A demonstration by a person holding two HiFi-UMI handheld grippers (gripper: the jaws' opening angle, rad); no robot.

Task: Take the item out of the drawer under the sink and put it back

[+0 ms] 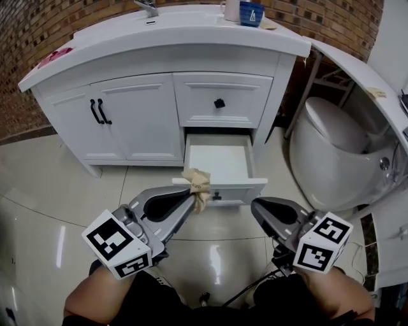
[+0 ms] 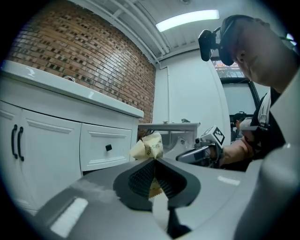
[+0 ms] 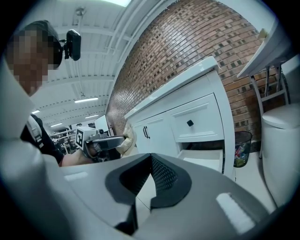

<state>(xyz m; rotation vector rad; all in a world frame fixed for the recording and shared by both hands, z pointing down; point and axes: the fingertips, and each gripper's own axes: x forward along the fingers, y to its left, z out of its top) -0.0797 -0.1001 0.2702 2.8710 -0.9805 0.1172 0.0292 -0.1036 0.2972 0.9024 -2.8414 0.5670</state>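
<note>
The lower drawer (image 1: 251,167) under the sink stands pulled out, and its white inside shows nothing in it. My left gripper (image 1: 191,195) is shut on a crumpled beige paper item (image 1: 197,183), held just above the drawer's front panel. In the left gripper view the item (image 2: 148,147) sticks up from the closed pads (image 2: 140,177). My right gripper (image 1: 255,205) hovers shut and holds nothing, just right of the drawer front. The right gripper view has its closed tips (image 3: 151,157) pointing at the vanity, with the left gripper (image 3: 105,140) and the item (image 3: 126,139) to the left.
The white vanity has double doors (image 1: 127,118) at the left and a shut upper drawer with a black knob (image 1: 219,103). A toilet (image 1: 331,153) stands close on the right. A blue cup (image 1: 251,13) sits on the counter. A mesh waste bin (image 3: 241,147) is beside the vanity.
</note>
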